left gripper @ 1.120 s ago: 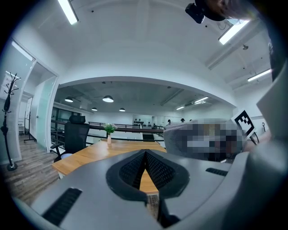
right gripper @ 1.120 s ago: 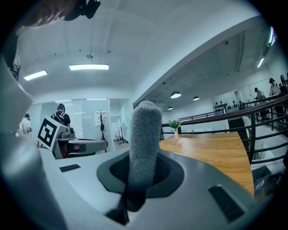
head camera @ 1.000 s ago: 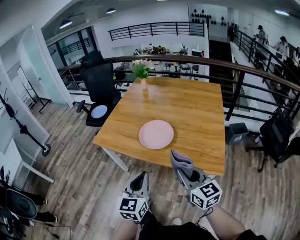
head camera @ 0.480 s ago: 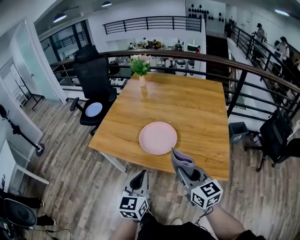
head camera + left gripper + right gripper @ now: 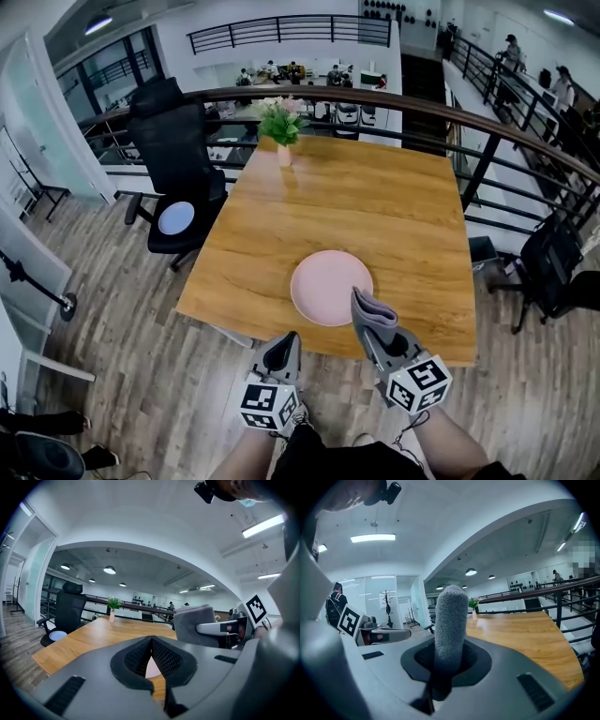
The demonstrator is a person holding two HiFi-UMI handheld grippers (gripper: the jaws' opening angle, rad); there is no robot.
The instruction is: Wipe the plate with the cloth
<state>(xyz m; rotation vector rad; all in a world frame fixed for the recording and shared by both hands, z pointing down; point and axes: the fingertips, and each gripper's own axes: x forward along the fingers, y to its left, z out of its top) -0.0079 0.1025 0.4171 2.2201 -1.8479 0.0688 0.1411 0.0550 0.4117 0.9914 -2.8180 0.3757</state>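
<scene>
Now, flowers (image 5: pixel 279 120) in vase (image 5: pixel 284 156), pink plate (image 5: pixel 331 288) on table (image 5: pixel 375 206)

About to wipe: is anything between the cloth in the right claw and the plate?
Nothing visible. The cloth in the right claw is at the near edge of the plate; the flower vase stands far behind.

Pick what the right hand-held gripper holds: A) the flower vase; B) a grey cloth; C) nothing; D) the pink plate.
B: the right hand-held gripper is clamped on the folded grey cloth, while the pink plate lies on the table.
</scene>
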